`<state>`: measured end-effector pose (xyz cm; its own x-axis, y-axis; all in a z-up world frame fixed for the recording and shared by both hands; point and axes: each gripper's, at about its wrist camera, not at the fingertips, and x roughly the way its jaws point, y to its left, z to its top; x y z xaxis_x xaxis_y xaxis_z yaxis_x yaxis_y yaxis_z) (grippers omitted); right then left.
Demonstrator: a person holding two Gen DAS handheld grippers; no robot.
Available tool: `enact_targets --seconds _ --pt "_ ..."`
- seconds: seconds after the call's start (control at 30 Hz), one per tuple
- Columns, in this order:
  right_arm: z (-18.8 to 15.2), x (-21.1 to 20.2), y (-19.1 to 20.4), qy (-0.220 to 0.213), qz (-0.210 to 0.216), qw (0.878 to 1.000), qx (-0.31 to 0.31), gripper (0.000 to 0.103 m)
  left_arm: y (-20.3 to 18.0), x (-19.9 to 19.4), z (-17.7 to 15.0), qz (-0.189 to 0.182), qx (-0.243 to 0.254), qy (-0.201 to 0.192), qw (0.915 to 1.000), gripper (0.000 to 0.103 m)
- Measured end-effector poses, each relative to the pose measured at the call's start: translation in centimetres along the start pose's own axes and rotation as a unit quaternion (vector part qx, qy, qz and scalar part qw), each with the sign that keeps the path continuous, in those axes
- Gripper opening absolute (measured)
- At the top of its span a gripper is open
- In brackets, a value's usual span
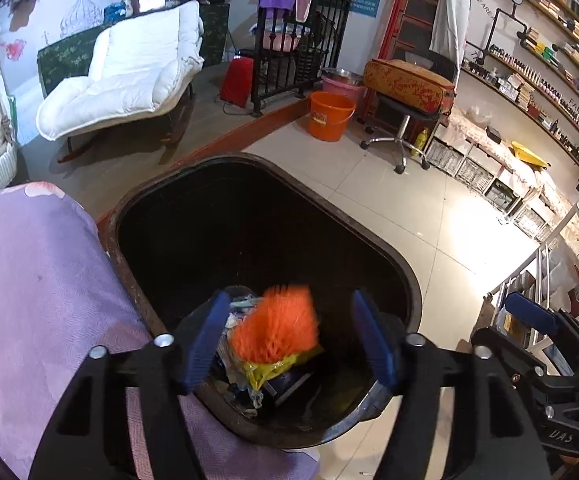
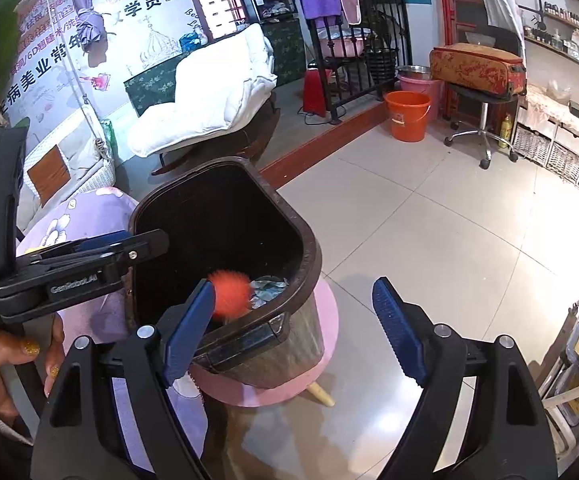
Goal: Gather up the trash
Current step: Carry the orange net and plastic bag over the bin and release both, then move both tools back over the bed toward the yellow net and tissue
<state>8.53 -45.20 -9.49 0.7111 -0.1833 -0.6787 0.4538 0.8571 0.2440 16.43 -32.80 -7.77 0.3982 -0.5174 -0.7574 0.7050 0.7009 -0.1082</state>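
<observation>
A dark brown trash bin (image 1: 369, 236) stands on a pink stool (image 2: 281, 392). My left gripper (image 1: 293, 340) hovers over its mouth with the jaws open. A blurred orange fuzzy piece of trash (image 1: 277, 326) sits loose between the blue pads (image 1: 205, 344) and touches neither one. Under it lie a yellow wrapper (image 1: 269, 368) and crumpled foil. In the right wrist view the bin (image 2: 309, 256) has the orange trash (image 2: 229, 294) inside its mouth, and the left gripper (image 2: 129, 246) reaches in from the left. My right gripper (image 2: 301, 332) stands open beside the bin with nothing between its fingers.
A purple flowered cushion (image 1: 37, 292) lies left of the bin. Beyond are a white padded rocking chair (image 1: 129, 68), an orange bucket (image 1: 329, 114), a rolling stool with a patterned case (image 1: 405, 88), a black railing (image 1: 289, 68) and shelves (image 1: 529, 80). A white rack (image 1: 577, 264) stands right.
</observation>
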Motion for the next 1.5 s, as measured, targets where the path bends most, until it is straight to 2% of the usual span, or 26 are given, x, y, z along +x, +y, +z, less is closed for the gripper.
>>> enact_targets --seconds 0.07,0.27,0.37,0.6,0.7,1.23,1.5 --pt "-0.2 0.0 -0.1 -0.001 -0.003 1.000 0.003 0.084 0.1 -0.2 -0.1 0.000 -0.001 -0.001 1.0000 0.079" --pt "-0.6 0.3 0.0 0.002 -0.001 1.000 0.005 0.086 0.0 -2.5 -0.9 0.007 -0.001 -0.026 0.9996 0.088" --pt "-0.1 0.0 1.1 -0.002 0.007 1.000 -0.001 0.086 0.1 -3.9 -1.5 0.019 0.001 -0.040 0.9990 0.088" --pt "0.9 -2.2 4.6 -0.032 0.005 0.999 -0.040 0.088 1.5 -9.5 -2.9 0.101 -0.013 -0.098 0.9899 0.090" --pt "1.0 -2.8 6.2 -0.035 0.020 0.998 -0.047 0.089 2.5 -11.7 -3.6 0.120 -0.027 -0.116 0.9856 0.092" --pt "-1.0 -2.4 16.4 -0.014 0.104 0.988 -0.112 0.089 9.1 -15.2 -7.9 0.191 -0.084 -0.096 0.9732 0.092" --pt "-0.9 -1.5 19.9 0.000 0.137 0.980 -0.143 0.089 12.5 -16.1 -10.1 0.208 -0.109 -0.080 0.9687 0.092"
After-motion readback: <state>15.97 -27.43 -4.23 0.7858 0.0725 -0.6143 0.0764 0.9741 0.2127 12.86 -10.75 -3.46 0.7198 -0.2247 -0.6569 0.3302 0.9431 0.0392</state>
